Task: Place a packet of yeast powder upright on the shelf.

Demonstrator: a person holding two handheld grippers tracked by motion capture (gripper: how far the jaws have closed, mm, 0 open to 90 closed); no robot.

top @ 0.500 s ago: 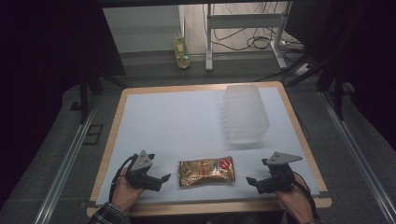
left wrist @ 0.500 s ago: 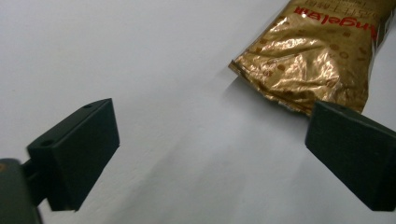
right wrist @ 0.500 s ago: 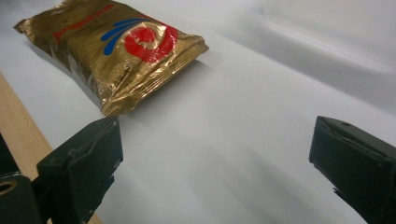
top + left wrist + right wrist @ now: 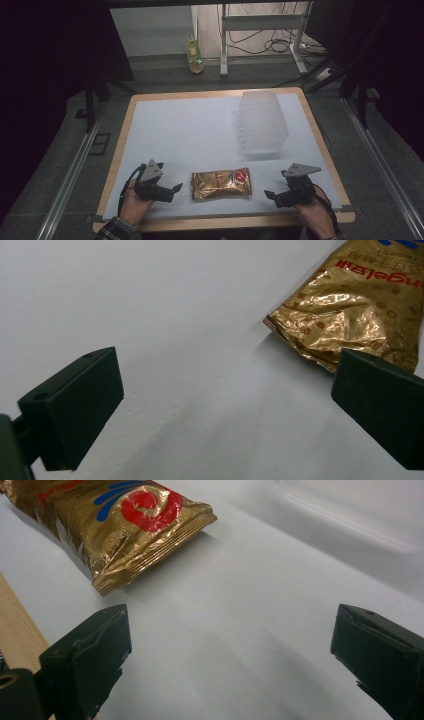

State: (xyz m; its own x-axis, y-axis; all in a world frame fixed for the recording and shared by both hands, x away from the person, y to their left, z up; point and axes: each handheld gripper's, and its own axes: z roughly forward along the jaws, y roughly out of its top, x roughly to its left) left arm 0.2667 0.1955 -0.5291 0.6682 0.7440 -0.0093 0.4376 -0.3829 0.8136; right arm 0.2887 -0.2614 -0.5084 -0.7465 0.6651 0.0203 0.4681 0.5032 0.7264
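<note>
Change: vs half a sec ago, basically none. Your hands, both tools and the packet sit where they were. No approach begun.
Meaning: you're parked at the start of a pickup, I'd say; the packet is untouched, all the work is ahead.
Packet (image 4: 221, 183): gold foil snack bag, red/blue logo, flat on the white mat (image 4: 190, 130), near the front edge, midway between your two tools.
L gripper (image 4: 176, 189): just left of the packet, pointing at it, not touching. Jaws wide apart, nothing between them; in the left gripper view the packet's crimped end (image 4: 350, 315) lies ahead past one jaw.
R gripper (image 4: 269, 194): right of the packet, a bit further off than the L one, aimed at it. Jaws spread, empty; in the right gripper view the packet's other end (image 4: 120, 530) is ahead, off to one side.
Bin (image 4: 262, 121): clear ribbed plastic tub, behind the packet and to its right, well apart. Likely where the packet goes, but that's a guess.
Bottle (image 4: 194, 57): yellowish, on the floor far behind the packet, off the table. Ignore.
Obstacles: none between either tool and the packet. Foil looks slick and crinkly, so go for a crimped end, not the puffy middle.
</note>
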